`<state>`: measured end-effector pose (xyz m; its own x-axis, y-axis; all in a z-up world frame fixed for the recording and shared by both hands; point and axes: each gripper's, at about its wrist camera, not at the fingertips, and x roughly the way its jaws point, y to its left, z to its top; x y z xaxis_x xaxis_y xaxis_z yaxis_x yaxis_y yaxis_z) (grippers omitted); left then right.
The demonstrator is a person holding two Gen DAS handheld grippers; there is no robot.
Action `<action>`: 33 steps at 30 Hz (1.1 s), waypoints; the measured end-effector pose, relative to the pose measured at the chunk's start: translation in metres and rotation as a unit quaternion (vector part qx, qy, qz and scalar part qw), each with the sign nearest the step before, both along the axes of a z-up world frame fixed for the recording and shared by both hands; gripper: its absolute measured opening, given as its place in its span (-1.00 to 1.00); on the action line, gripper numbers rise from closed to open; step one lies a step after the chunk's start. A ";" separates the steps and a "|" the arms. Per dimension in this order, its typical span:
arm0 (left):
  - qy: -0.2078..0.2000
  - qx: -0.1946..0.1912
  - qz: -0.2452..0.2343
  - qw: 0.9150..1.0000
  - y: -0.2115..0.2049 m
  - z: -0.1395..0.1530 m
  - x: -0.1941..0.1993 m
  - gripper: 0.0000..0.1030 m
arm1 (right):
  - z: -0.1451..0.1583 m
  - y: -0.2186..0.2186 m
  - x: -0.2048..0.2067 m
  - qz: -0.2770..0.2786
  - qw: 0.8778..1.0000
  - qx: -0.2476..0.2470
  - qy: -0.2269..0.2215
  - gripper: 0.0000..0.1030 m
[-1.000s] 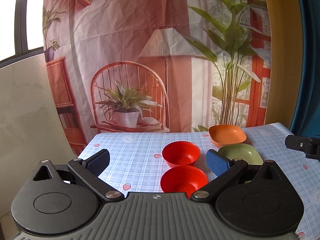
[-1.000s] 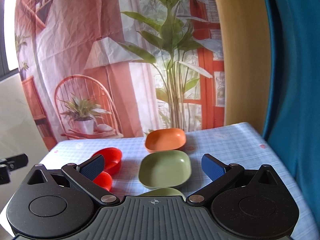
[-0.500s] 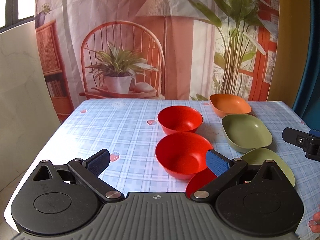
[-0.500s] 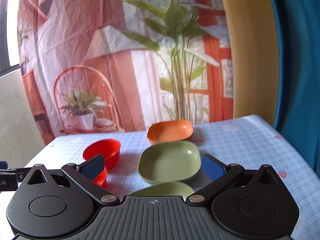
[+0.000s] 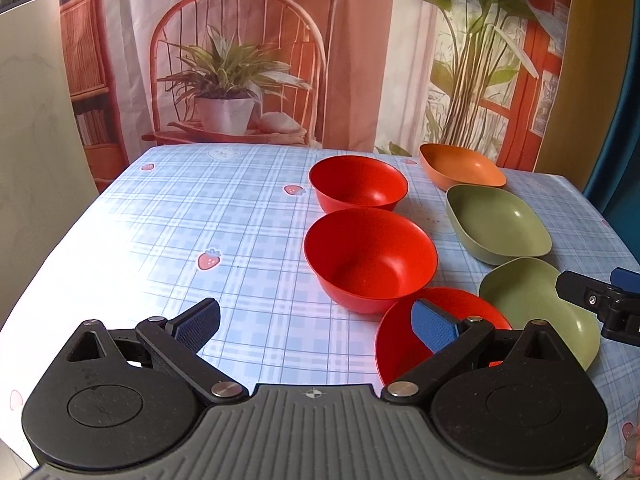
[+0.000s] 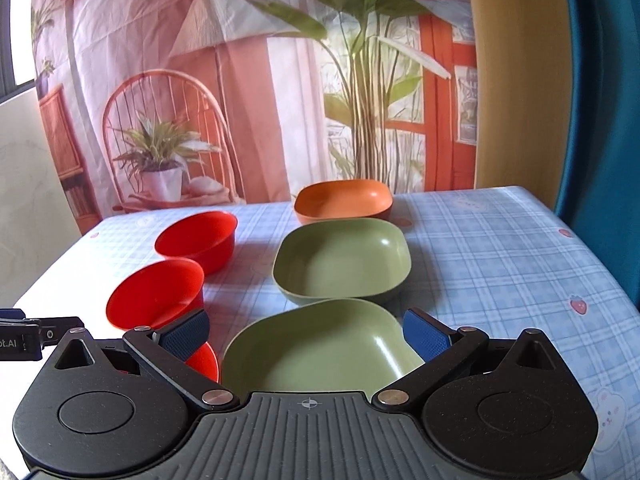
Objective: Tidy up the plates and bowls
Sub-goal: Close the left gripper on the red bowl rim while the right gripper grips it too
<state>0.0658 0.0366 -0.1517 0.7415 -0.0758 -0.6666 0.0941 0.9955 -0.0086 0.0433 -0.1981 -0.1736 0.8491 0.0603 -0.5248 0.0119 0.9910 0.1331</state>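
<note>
Left wrist view is showing my left gripper (image 5: 316, 322) hanging over the near part of the table, its blue-padded fingers (image 5: 198, 322) spread wide and holding nothing. Just past the right-hand pad, the nearest red bowl (image 5: 400, 344) is sitting on the blue checked tablecloth (image 5: 180, 220), partly hidden by that finger. Beside it to the right, the near green dish (image 5: 532, 304) is lying with the tip of my right gripper (image 5: 600, 300) reaching over its rim. Farther along, a second red bowl (image 5: 370, 260) is standing almost touching the first, and a third red bowl (image 5: 358, 184) is sitting just behind that one, so the three round, glossy, deep bowls are forming a line away from me. To their right, the far green dish (image 5: 498, 222) and then an orange dish (image 5: 462, 166) are making a second line; these are shallow, matte and rounded-square.

From the right wrist view, my right gripper (image 6: 306, 334) is hovering with its fingers (image 6: 426, 334) wide apart, empty, straddling the near green dish (image 6: 320, 352) below. Behind it, the far green dish (image 6: 342, 262) is nearly touching it, and the orange dish (image 6: 344, 200) is sitting at the back. A printed backdrop (image 6: 240, 80) is hanging behind the table.
</note>
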 end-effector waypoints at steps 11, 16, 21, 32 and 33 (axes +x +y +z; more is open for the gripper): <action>0.023 -0.006 -0.002 1.000 -0.002 -0.010 0.003 0.86 | -0.007 0.008 0.003 0.018 0.999 -0.023 0.020 0.97; 0.035 -0.012 -0.006 0.999 -0.002 -0.014 0.003 0.80 | -0.011 0.010 0.004 0.026 0.999 -0.027 0.026 0.90; 0.045 -0.029 -0.008 0.999 0.001 -0.018 0.002 0.71 | -0.015 0.012 0.004 0.035 0.999 -0.029 0.031 0.72; 0.058 -0.051 -0.023 0.997 -0.001 -0.023 0.004 0.17 | -0.015 0.021 0.006 0.057 0.997 -0.032 0.035 0.42; 0.060 -0.053 -0.026 0.996 -0.002 -0.023 0.003 0.06 | -0.015 0.022 0.006 0.061 0.997 -0.030 0.036 0.35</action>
<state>0.0693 0.0349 -0.1748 0.6502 -0.1873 -0.7363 0.1381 0.9821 -0.1279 0.0497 -0.1765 -0.1884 0.7979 0.1275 -0.5891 -0.1013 0.9918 0.0774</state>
